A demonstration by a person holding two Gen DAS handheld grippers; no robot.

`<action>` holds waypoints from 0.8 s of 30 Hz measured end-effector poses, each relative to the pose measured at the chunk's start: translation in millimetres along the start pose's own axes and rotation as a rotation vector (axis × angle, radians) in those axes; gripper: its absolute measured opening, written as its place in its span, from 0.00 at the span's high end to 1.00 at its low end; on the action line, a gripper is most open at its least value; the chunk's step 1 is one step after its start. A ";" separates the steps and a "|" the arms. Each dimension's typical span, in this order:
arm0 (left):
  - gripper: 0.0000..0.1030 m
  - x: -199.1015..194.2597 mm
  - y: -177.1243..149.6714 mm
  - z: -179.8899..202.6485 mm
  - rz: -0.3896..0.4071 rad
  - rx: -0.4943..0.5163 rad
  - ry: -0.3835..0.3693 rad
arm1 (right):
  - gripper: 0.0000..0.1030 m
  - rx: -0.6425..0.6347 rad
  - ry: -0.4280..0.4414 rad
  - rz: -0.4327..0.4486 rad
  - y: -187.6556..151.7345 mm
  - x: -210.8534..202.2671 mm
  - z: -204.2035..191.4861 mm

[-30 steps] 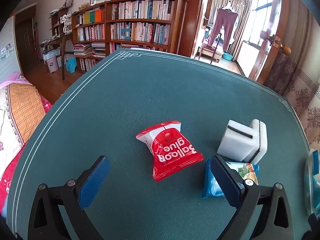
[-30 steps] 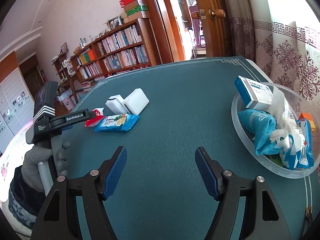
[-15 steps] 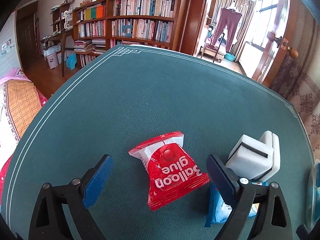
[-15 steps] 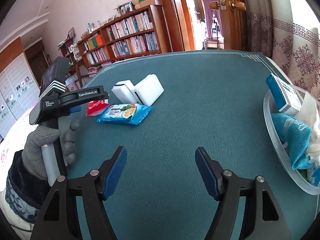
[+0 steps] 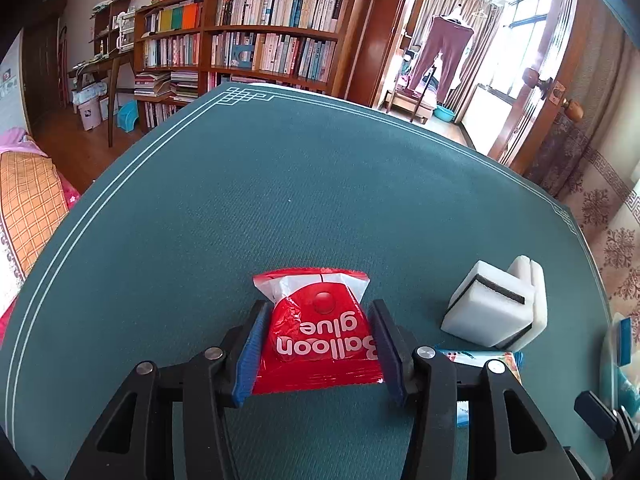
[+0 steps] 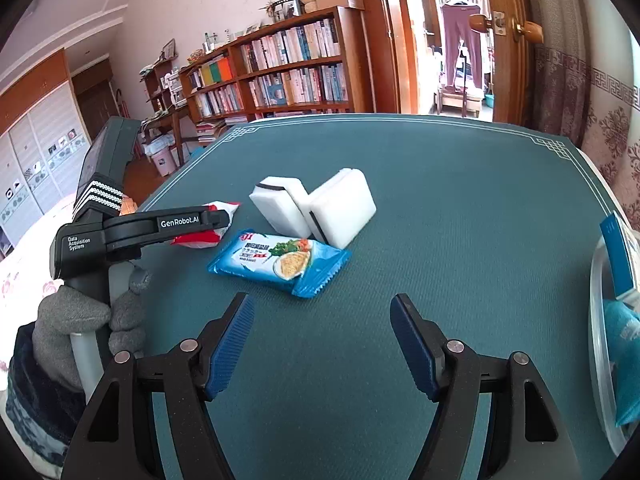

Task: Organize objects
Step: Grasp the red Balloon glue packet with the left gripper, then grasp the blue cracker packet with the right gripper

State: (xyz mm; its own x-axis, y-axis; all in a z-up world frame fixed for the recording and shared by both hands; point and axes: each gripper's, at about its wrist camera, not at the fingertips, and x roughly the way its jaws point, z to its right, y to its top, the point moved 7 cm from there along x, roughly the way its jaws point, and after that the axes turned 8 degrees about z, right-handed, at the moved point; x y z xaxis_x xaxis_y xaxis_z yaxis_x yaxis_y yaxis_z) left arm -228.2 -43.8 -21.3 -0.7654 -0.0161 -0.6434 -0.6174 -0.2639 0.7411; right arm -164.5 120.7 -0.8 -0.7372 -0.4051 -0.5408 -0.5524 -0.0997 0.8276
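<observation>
A red "Balloon glue" packet (image 5: 320,344) lies on the green table (image 5: 280,200). My left gripper (image 5: 320,308) straddles it and its jaws are closing, the blue pads touching both sides of the packet. In the right wrist view that left gripper (image 6: 216,216) covers most of the red packet (image 6: 208,236). My right gripper (image 6: 322,300) hovers open and empty over bare cloth, just short of a blue biscuit packet (image 6: 280,260). Behind that packet stand two white sponge blocks (image 6: 316,208).
A clear plastic bowl (image 6: 598,320) at the right table edge holds a blue-and-white box (image 6: 618,256) and a teal cloth (image 6: 624,332). A grey-gloved hand (image 6: 72,320) holds the left gripper's handle. The sponges (image 5: 496,308) sit right of the left gripper. Bookshelves stand beyond the table.
The left jaws have closed in from wide open onto the red packet. The right gripper has drifted left, bringing the biscuit packet nearer and pushing the bowl to the frame edge.
</observation>
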 end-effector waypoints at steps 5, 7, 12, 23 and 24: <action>0.49 -9.0 7.7 -3.0 0.042 -0.004 0.009 | 0.30 -0.055 0.048 0.000 12.7 21.5 -18.9; 0.49 -8.5 8.8 -4.9 0.044 -0.003 0.009 | 0.30 -0.077 0.084 -0.007 17.3 30.5 -27.6; 0.49 -4.7 7.7 -9.0 0.028 -0.009 0.010 | 0.30 -0.153 0.146 -0.043 21.3 55.8 -43.1; 0.49 6.2 2.5 -19.4 -0.021 -0.025 0.025 | 0.30 -0.194 0.172 -0.115 12.0 86.4 -38.2; 0.49 6.1 2.7 -20.0 -0.022 -0.026 0.023 | 0.30 -0.199 0.180 -0.123 8.9 85.6 -38.9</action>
State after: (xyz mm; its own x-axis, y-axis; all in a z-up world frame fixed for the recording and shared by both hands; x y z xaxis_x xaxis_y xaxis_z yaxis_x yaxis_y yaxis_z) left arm -230.9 -63.9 -27.1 -0.7473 -0.0324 -0.6636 -0.6286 -0.2891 0.7220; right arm -217.3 49.8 -33.9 -0.5788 -0.5320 -0.6180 -0.5331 -0.3267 0.7805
